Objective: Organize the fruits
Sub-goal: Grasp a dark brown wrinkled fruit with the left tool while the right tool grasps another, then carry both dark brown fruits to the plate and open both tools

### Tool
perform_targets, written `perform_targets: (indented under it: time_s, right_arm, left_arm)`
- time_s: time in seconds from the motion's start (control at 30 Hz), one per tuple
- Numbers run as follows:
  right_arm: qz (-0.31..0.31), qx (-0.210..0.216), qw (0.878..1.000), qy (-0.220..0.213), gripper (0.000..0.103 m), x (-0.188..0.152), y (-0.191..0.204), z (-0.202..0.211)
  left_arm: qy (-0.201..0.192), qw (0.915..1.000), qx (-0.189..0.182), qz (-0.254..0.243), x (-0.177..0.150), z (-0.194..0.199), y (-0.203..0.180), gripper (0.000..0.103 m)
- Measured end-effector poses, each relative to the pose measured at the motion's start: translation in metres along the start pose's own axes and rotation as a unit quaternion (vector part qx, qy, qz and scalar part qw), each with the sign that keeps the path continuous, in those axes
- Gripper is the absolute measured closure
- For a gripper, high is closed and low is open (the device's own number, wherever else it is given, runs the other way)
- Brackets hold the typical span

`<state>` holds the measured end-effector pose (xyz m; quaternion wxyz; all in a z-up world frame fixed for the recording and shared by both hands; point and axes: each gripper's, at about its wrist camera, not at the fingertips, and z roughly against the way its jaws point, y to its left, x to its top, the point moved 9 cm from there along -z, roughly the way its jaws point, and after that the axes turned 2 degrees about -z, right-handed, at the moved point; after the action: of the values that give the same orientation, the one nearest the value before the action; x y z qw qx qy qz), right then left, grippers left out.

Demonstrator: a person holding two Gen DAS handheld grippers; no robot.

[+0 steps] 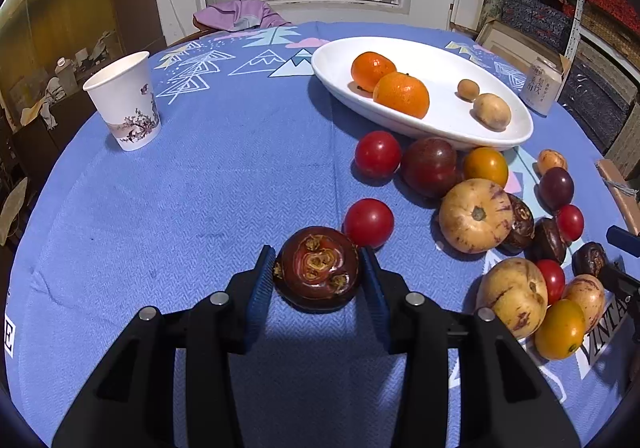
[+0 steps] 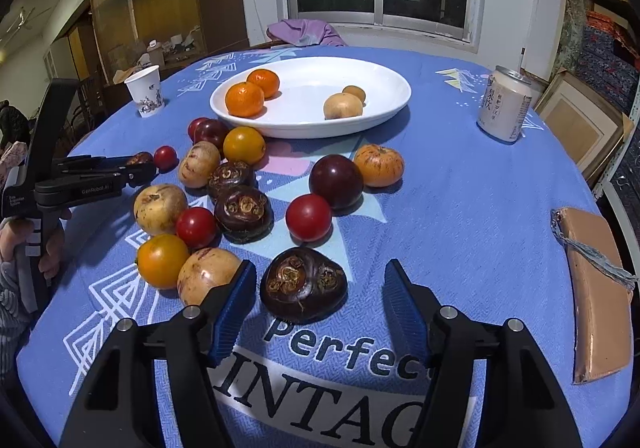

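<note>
A white oval plate (image 1: pixel 516 136) (image 2: pixel 384 108) holds two oranges (image 1: pixel 402 94) (image 2: pixel 245 99) and two small tan fruits (image 1: pixel 492 111). My left gripper (image 1: pixel 318 272) is shut on a dark brown water chestnut (image 1: pixel 318 268) resting on the blue cloth; it also shows in the right wrist view (image 2: pixel 140 168). My right gripper (image 2: pixel 320 298) is open around another dark water chestnut (image 2: pixel 304 284) without touching it. Several red tomatoes (image 1: pixel 369 222), yellow tomatoes, tan melons (image 1: pixel 474 214), plums (image 2: pixel 336 180) and more chestnuts lie loose between the grippers and the plate.
A paper cup (image 1: pixel 126 100) stands at the left of the round table. A drink can (image 2: pixel 505 104) stands at the right. A tan leather case (image 2: pixel 596 300) lies near the right edge. A purple cloth (image 2: pixel 304 32) lies at the far side under the window.
</note>
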<state>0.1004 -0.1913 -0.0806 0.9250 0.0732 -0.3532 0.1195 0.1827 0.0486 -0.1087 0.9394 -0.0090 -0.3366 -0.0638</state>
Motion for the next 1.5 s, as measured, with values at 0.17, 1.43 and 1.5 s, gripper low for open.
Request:
perform_targets:
  time_s: [0.17,1.43,1.5]
  right_arm:
    - [0.003,0.003,1.000,0.020,0.035,-0.005,0.002,-0.009]
    - [-0.076,0.059,0.993,-0.068,0.054,0.122,-0.025,0.032]
    - [-0.084,0.058,0.991,-0.084,0.054,0.157,-0.029,0.028]
  left_arm:
    - [0.002,1.0000,0.001,-0.001,0.000,0.000,0.000,0.060]
    - [-0.084,0.9958,-0.037,0.008,0.119,0.045,-0.024,0.060]
    - [-0.095,0.9948,-0.037,0.003,0.148,0.042,-0.035,0.060]
